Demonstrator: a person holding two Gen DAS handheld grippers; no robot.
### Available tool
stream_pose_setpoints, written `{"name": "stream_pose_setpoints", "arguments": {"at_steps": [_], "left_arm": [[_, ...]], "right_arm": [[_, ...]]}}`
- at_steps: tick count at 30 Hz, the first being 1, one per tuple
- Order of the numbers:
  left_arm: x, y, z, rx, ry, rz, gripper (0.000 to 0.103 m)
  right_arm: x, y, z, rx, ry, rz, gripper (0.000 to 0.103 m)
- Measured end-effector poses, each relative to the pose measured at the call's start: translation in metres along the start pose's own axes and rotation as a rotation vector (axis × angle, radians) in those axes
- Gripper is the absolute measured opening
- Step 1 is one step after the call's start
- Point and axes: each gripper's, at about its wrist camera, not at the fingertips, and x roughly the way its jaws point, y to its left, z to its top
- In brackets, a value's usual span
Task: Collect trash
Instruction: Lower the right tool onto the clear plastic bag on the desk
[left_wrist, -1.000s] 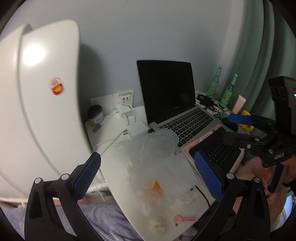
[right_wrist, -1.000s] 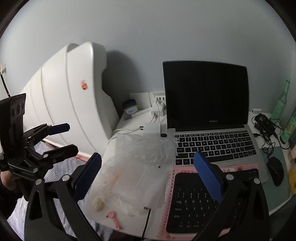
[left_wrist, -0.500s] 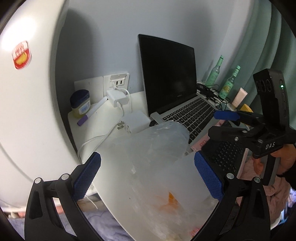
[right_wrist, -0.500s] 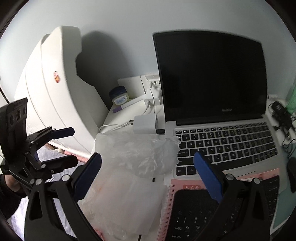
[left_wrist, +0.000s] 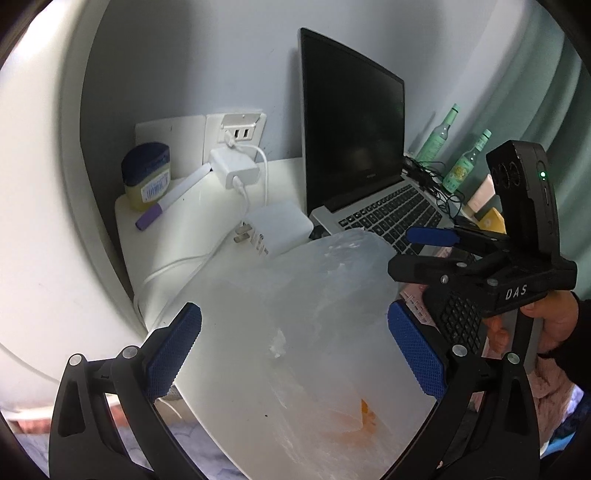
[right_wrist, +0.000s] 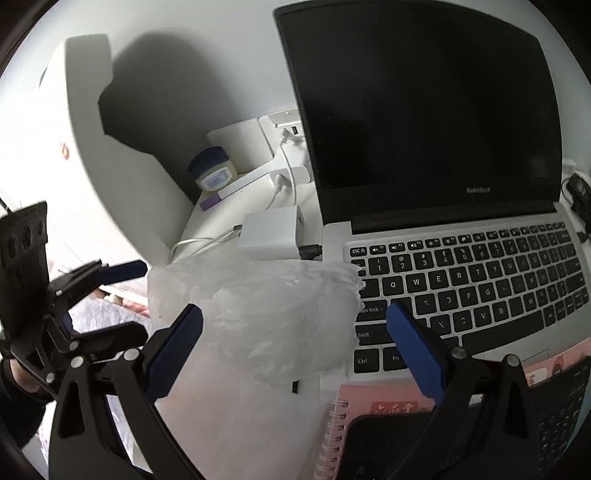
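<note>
A crumpled clear plastic bag with orange scraps inside lies on the white desk, its far edge lapping the laptop. My left gripper hovers open just above the bag, one blue pad on each side. My right gripper is open too, straddling the bag's rumpled upper end. Each gripper shows in the other's view: the right gripper at the right edge, the left gripper at the left edge.
Behind the bag sit a white charger brick with its cable, a plugged adapter, a purple-capped pen and a blue-lidded jar. A pink notebook with a black keyboard lies at the front right. Green bottles stand far right.
Both grippers have moved forward and down toward the plastic bag, which now fills the space between their fingers. The bag itself has not moved.
</note>
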Motion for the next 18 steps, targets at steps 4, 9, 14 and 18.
{"name": "stream_pose_setpoints", "arguments": {"at_steps": [4, 9, 14, 18], "left_arm": [[0.003, 0.002, -0.001, -0.018, -0.001, -0.006, 0.098], [0.003, 0.002, 0.001, -0.034, -0.021, -0.027, 0.097], [0.010, -0.003, 0.000, -0.008, -0.013, -0.050, 0.088], [0.011, -0.001, 0.000, -0.017, -0.012, -0.067, 0.087]], "right_arm": [[0.006, -0.005, 0.001, 0.008, 0.008, 0.006, 0.097], [0.013, -0.008, 0.000, 0.014, 0.019, 0.029, 0.096], [0.015, -0.010, -0.002, 0.002, 0.017, 0.033, 0.092], [0.019, -0.013, -0.005, 0.013, 0.030, 0.057, 0.084]]}}
